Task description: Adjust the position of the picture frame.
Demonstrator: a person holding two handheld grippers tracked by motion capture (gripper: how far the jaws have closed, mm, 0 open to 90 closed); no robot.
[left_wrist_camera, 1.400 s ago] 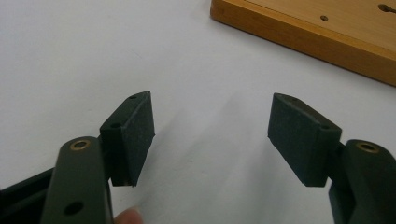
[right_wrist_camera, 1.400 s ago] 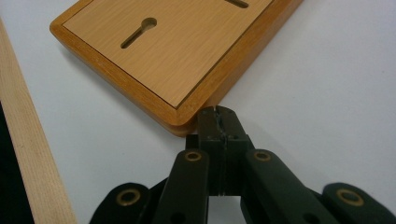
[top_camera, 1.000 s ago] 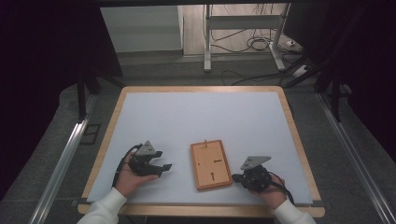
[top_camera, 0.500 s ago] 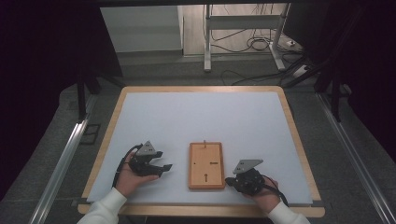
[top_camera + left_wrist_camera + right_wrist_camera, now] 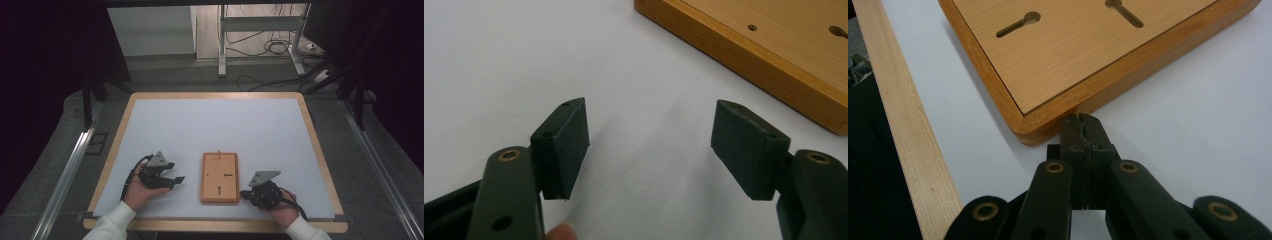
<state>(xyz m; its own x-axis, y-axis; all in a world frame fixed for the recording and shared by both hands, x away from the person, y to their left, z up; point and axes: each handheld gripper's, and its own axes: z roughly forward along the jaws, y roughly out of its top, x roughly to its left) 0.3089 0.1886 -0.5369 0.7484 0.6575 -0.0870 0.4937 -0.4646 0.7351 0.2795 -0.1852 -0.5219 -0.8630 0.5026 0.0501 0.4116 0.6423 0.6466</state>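
Wooden board (image 5: 220, 177) lies flat on the white mat (image 5: 220, 125) near the table's near edge, long side running away from the person, between the two hands. Its top face shows keyhole-shaped slots and a small peg stands at its far end. From the board, the left gripper (image 5: 172, 181) sits at about nine o'clock, well apart from it; seen along that gripper's own view, the left gripper (image 5: 649, 145) has its two black pads (image 5: 564, 145) spread wide with bare mat between them, and the board (image 5: 774, 55) lies ahead toward one or two o'clock, not touched. The right gripper (image 5: 245, 194) is at roughly four o'clock from the board's middle, just beside its near right corner. In the right gripper's own view the right gripper (image 5: 1082, 125) has its jaws pressed together with nothing between them, tips right at the board's (image 5: 1073, 55) rounded corner edge; whether they actually touch the wood I cannot tell. A pale wooden table rim (image 5: 903, 145) runs past at nine o'clock there.
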